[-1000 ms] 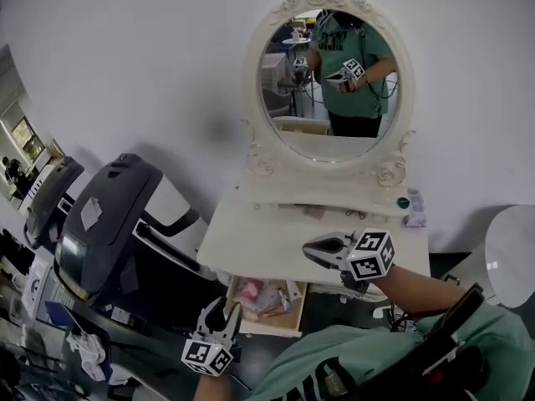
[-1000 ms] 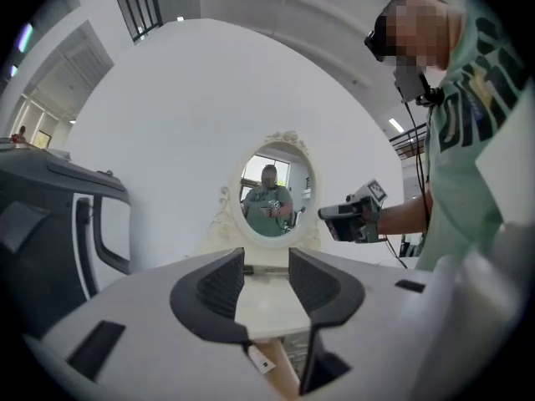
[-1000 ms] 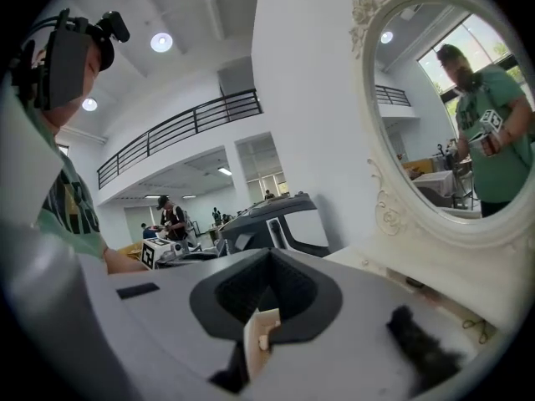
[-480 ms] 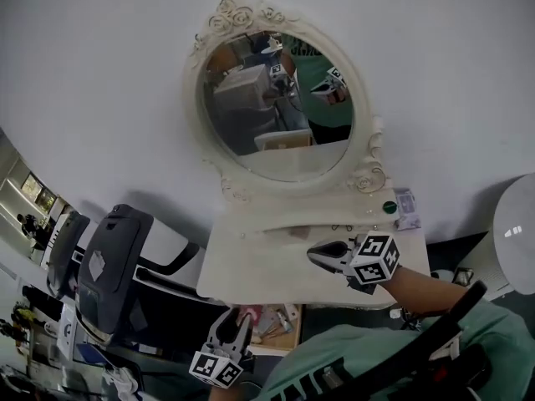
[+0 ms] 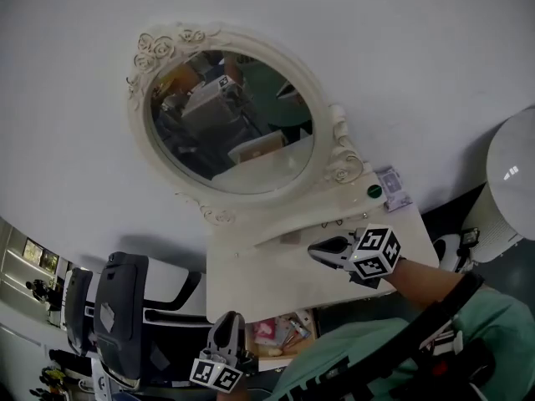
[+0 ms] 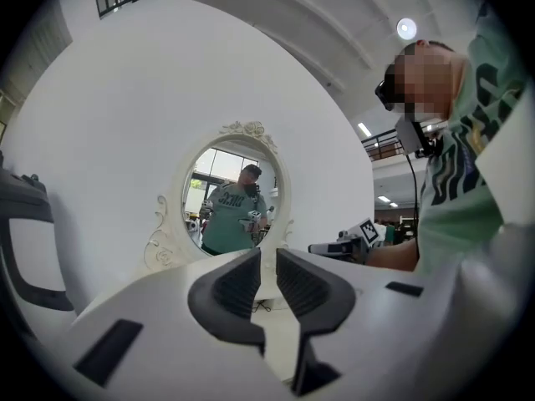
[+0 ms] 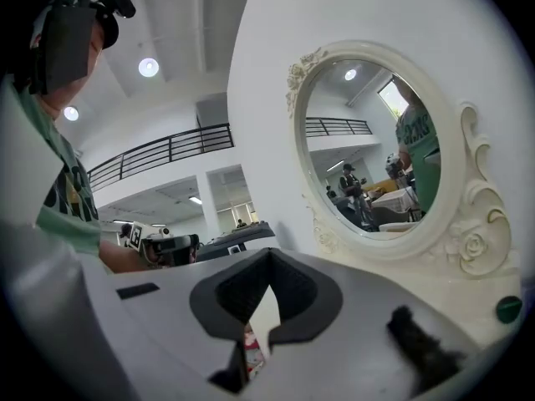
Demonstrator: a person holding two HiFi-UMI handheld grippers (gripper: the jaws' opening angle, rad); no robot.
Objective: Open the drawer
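The wooden drawer stands pulled out under the front of the white vanity table, with pink and coloured items inside. My left gripper hangs just left of the drawer's front. Its jaws are closing to a narrow gap with nothing between them, as the left gripper view shows. My right gripper hovers over the table top, shut and empty, its tips meeting in the right gripper view.
An oval mirror in an ornate white frame stands at the table's back. A green knob and a small box sit at the back right. A dark chair is on the left, a white round object on the right.
The left gripper's jaws have narrowed from wide apart to a small gap, and it has risen beside the drawer. The head view has swung, so the mirror sits further left. The drawer stays pulled out.
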